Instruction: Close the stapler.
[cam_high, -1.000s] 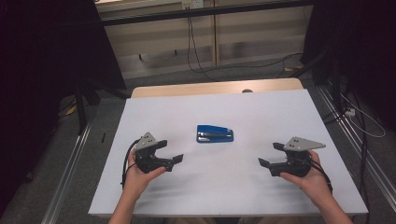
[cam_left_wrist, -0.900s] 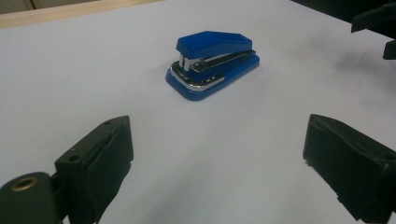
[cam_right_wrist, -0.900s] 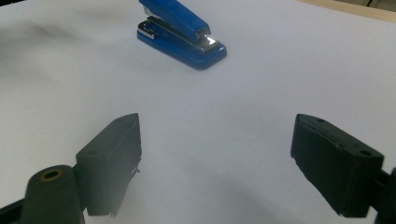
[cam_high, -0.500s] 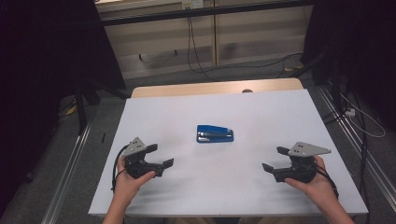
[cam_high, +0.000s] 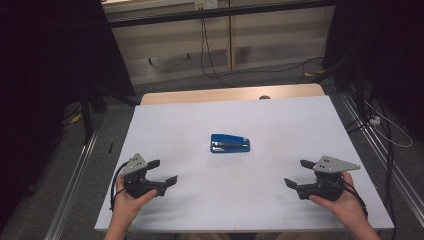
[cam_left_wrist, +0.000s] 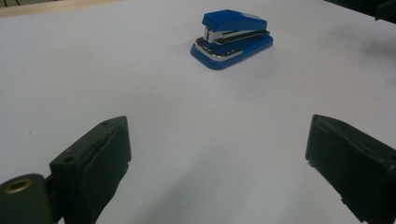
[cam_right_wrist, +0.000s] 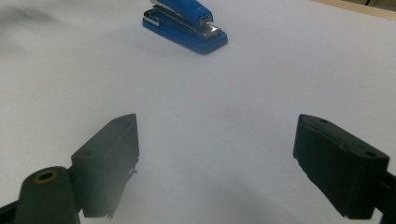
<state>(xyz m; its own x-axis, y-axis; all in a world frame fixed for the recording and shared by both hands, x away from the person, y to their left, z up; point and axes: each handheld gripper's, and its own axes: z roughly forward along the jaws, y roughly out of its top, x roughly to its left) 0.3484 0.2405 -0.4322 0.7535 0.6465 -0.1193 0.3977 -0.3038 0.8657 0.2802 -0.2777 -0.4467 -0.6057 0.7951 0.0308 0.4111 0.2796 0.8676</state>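
Both my grippers spread, empty: left gripper (cam_high: 162, 172), right gripper (cam_high: 297, 174). Blue stapler (cam_high: 230, 143) far, centre. Risk: off-centre pinch skids it across smooth white table (cam_high: 280, 125).

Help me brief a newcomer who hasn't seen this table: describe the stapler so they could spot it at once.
Start at the white table that fills the middle of the high view. Near its centre, ahead of and between the left claw and the right claw, lies the stapler, touching neither. It is small and bright blue with a silver metal strip, the one coloured thing on the white surface.
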